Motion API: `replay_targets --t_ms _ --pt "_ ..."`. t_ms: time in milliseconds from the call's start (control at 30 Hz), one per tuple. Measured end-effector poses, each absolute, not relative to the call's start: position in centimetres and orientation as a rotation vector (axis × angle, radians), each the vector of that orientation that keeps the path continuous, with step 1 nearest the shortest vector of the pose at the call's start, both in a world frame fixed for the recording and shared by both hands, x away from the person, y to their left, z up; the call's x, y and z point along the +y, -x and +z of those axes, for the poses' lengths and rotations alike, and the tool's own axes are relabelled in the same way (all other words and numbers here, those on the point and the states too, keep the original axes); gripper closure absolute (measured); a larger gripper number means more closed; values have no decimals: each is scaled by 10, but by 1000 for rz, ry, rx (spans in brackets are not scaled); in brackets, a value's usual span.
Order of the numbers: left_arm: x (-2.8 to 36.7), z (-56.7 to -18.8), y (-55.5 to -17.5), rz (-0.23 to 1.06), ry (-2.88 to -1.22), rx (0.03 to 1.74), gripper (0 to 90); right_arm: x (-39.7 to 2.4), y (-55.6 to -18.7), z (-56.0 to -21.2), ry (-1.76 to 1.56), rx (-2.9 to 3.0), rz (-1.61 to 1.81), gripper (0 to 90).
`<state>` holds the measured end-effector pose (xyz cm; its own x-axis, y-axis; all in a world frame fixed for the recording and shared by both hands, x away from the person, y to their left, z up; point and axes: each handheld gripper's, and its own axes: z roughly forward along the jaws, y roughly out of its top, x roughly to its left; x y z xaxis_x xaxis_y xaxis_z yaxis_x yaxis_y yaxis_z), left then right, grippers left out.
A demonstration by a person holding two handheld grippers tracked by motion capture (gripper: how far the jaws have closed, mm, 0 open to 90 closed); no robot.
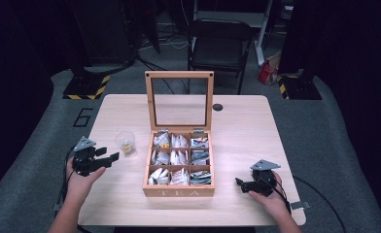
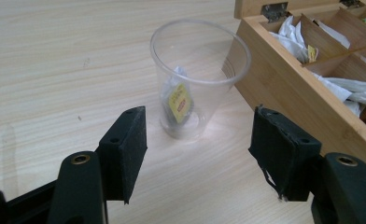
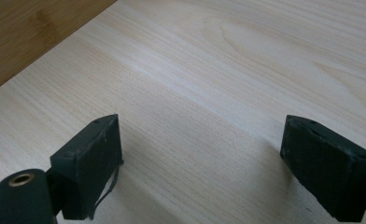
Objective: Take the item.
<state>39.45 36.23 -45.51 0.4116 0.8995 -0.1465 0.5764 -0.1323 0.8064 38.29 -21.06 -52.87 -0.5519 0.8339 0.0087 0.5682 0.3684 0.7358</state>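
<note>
At the near edge of the surface (image 1: pixel 130 204) the person's two hands come in from the bottom. The left hand (image 1: pixel 79 182) holds the left tongs (image 1: pixel 108 158), whose jaws stand wide apart with nothing between them. In the left gripper view these tongs (image 2: pixel 197 140) point at a clear plastic cup (image 2: pixel 195 84) standing upright just beyond the jaws, apart from them. Inside the cup lies a teabag (image 2: pixel 179 100) with a yellow tag, slumped against the wall at the bottom.

The right hand (image 1: pixel 271 199) holds the right tongs (image 1: pixel 240 183) low over the surface, near the front right corner of the box. In the right gripper view the tongs (image 3: pixel 202 149) are spread wide over bare wood, gripping nothing; a darker wooden edge crosses the upper left corner.

Between the hands sits a wooden tea box (image 1: pixel 179 191), lettered TEA on its front, with nine compartments in three rows, each holding packets (image 1: pixel 179 158), mostly white, some darker ones in the right column. The cup (image 1: pixel 125 143) stands just left of the box, near its back left corner, not touching it. The lid (image 1: pixel 179 75), a wooden frame with a clear pane, stands upright at the back.

Beyond the surface a dark folding chair (image 1: pixel 220 46) stands on the grey floor.
</note>
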Motion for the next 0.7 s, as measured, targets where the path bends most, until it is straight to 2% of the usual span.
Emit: replay_targets --t_ms 700 --pt "363 -488 -387 485 -1855 1275 362 -211 -383 -529 -1225 2269 1002 119"
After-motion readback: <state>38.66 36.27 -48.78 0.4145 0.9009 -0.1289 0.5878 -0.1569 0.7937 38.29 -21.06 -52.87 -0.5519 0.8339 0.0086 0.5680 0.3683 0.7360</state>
